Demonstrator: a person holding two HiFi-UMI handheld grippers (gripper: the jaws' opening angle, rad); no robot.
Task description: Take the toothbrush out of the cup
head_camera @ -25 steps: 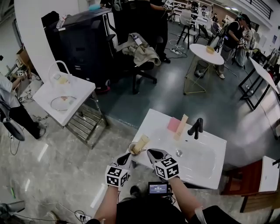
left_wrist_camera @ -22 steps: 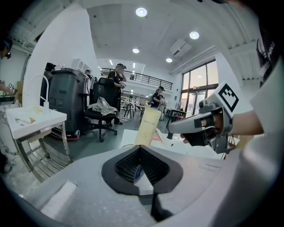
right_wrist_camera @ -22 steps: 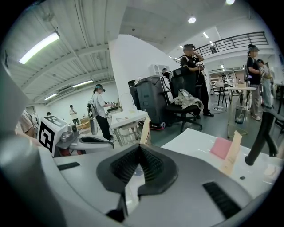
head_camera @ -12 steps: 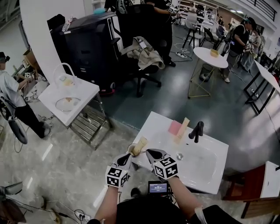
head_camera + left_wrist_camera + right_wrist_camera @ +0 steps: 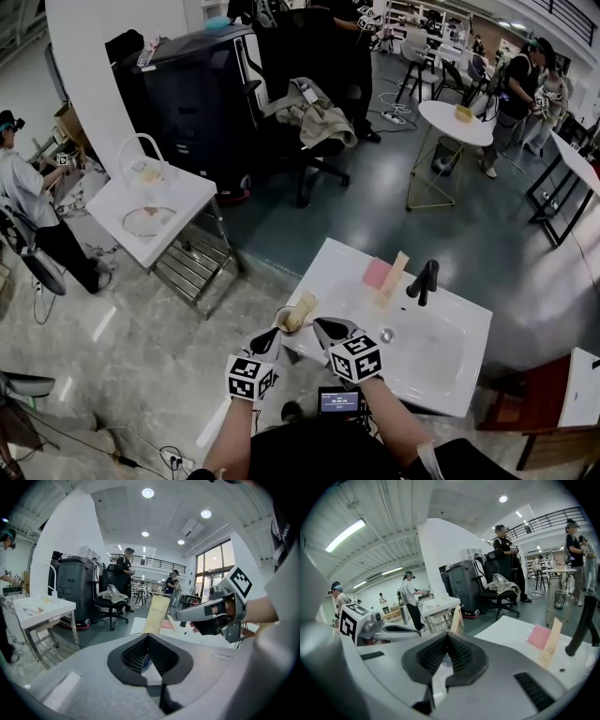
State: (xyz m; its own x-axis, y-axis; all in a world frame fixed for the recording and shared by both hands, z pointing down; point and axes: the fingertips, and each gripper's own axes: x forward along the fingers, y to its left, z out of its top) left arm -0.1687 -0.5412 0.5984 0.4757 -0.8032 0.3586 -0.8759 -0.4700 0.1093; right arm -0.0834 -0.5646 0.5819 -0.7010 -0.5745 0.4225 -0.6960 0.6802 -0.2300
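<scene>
A toothbrush in a tall beige packet (image 5: 304, 308) stands tilted in a small cup (image 5: 285, 321) at the near left corner of the white sink counter (image 5: 450, 375). My left gripper (image 5: 272, 334) is just short of the cup on its near side, jaws shut and empty. My right gripper (image 5: 320, 324) hovers to the right of the cup, also shut with nothing in it. In the left gripper view the packet (image 5: 157, 615) rises beyond the closed jaw tips, with the right gripper (image 5: 180, 616) beside it. In the right gripper view the packet (image 5: 456, 619) stands just ahead.
On the counter lie a pink pad (image 5: 376, 273), a second beige packet (image 5: 390, 277) and a black faucet (image 5: 423, 278) by the basin. A white side table (image 5: 141, 211) stands to the left, an office chair (image 5: 314, 131) behind. People stand at left and far right.
Both grippers keep their places by the cup. Only the head view has drifted slightly, and the person at the left edge has come more into view.
</scene>
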